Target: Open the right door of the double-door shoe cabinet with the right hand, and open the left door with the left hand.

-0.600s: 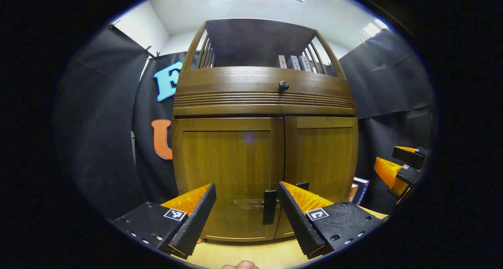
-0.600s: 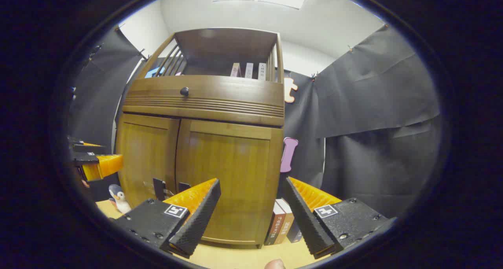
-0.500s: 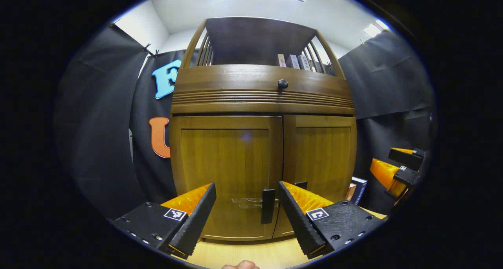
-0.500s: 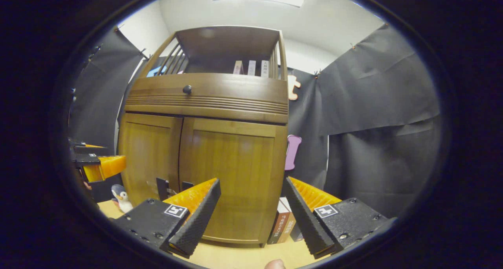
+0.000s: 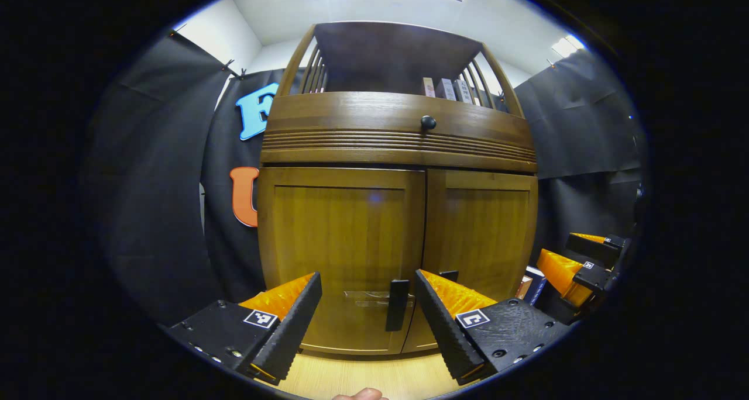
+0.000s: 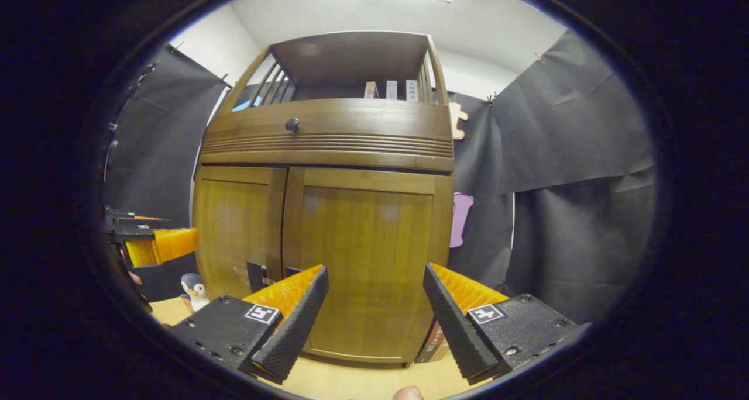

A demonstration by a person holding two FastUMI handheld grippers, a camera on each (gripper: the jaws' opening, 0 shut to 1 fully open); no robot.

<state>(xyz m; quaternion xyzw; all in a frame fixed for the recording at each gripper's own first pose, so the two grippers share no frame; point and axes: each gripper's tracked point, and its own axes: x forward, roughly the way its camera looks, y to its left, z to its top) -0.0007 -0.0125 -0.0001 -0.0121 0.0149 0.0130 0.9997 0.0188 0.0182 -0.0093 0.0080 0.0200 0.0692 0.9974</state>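
The wooden shoe cabinet stands upright with both doors shut. In the left gripper view my left gripper (image 5: 367, 278) is open, and the left door (image 5: 339, 242) with its dark vertical handle (image 5: 398, 304) shows between the fingers, a short way off. The right door (image 5: 483, 236) lies beside it, its handle (image 5: 449, 275) half hidden by a finger. In the right gripper view my right gripper (image 6: 375, 271) is open and faces the right door (image 6: 368, 259); both handles (image 6: 255, 276) sit left of its fingers. Each gripper shows off to the side in the other's view: right gripper (image 5: 576, 259), left gripper (image 6: 149, 239).
A drawer with a round knob (image 5: 428, 122) tops the doors, with an open shelf of books above. A penguin toy (image 6: 193, 288) stands left of the cabinet and books (image 6: 434, 341) lean at its right side. The cabinet rests on a light wooden table (image 5: 363, 376).
Both grippers have drawn a little nearer the cabinet. The right gripper view has shifted so the right door sits between its fingers and the books are more hidden. Doors remain shut.
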